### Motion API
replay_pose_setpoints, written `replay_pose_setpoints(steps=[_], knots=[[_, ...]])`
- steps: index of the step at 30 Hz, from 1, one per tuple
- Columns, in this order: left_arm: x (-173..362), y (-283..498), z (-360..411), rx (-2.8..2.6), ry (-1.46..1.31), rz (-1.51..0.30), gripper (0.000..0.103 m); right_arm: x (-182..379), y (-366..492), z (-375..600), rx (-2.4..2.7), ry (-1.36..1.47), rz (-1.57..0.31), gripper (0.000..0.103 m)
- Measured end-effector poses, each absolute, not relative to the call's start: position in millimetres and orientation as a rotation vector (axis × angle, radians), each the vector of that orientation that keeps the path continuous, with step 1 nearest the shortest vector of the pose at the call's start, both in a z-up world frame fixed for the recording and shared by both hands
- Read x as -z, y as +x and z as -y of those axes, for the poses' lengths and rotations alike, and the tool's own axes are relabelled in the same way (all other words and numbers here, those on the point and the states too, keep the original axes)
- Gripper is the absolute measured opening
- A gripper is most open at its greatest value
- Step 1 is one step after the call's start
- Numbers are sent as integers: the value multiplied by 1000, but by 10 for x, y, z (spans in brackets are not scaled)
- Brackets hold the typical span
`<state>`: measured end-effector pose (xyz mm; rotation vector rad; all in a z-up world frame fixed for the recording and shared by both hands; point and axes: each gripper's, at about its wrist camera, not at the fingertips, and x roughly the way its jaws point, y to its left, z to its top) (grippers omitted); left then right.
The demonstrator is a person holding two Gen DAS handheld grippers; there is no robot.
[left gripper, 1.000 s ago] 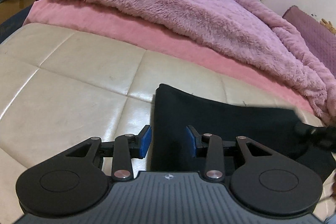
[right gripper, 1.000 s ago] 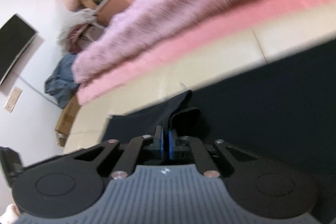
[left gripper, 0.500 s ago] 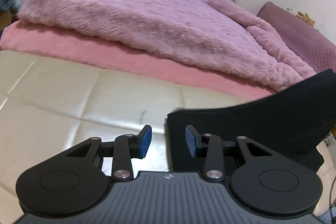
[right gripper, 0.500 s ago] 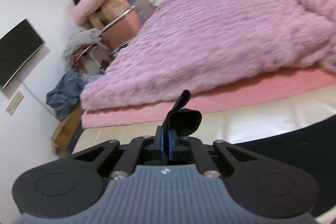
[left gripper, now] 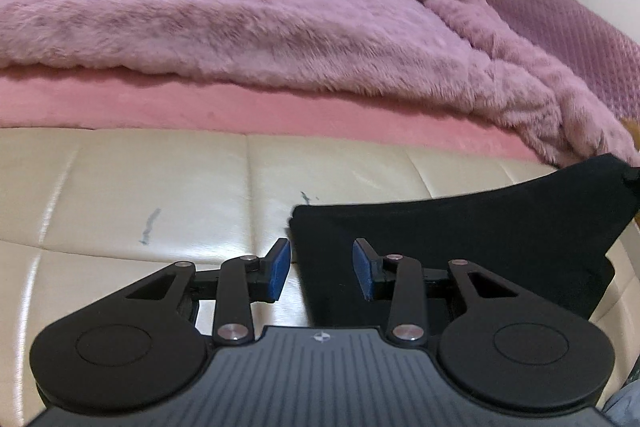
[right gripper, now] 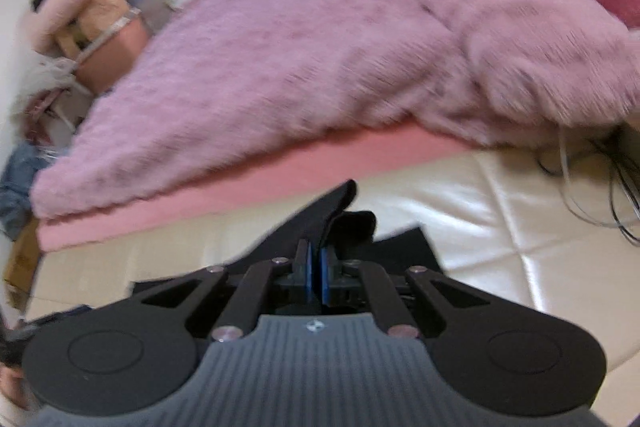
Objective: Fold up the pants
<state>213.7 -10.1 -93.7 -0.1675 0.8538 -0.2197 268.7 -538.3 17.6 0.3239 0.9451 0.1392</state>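
The black pants (left gripper: pixel 440 243) lie on a cream padded surface (left gripper: pixel 160 187), and their far right part rises off it. My left gripper (left gripper: pixel 322 269) hangs low over the pants' left edge. It is open, its blue pads (left gripper: pixel 280 267) apart with the cloth edge under the gap and not pinched. My right gripper (right gripper: pixel 315 255) is shut on a bunched bit of the pants (right gripper: pixel 340 203), held up above the cream surface (right gripper: pixel 500 227). More black cloth (right gripper: pixel 404 247) trails below and behind its fingers.
A fluffy purple blanket (left gripper: pixel 280 27) lies over a pink sheet (left gripper: pixel 240 111) just beyond the cream surface. Thin cables (right gripper: pixel 580 187) trail over the cream surface's right side. Boxes and piled clothes (right gripper: pixel 92 27) stand far left by the wall.
My right gripper has risen and swung right, carrying the pinched cloth with it. My left gripper has slid right along the cream surface, and the pants' edge stayed under its open fingers.
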Motion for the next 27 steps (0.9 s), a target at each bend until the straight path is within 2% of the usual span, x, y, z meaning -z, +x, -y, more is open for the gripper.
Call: replay_pose_setpoints(steps=[8,14,20,23,24,25,27], knots=[[1212,2361,280,220,-131,-898,41,706,2913,5583,-35,190,-1025,0],[1379,2509,346,204,-86,-921,41,1096,2907,5489,13,79,-1040,0],[1456,2649,297,144,-110,-885,52,1144,2895,5502,16,69,-1026,0],[1450,2765,178,58,-103,-858,54,1065,2863,5529,51,68,-1015,13],[1453,2798,141,30,-92,-856,52,1049,2856,5537,62,60,-1009,14],[1454,2836,110,-4,-74,-863,46,1040,2852,5554,67,55,-1007,20],[1407,2872,18,-18,-87,-874,46,1009,2833,5602,79,68,-992,25]])
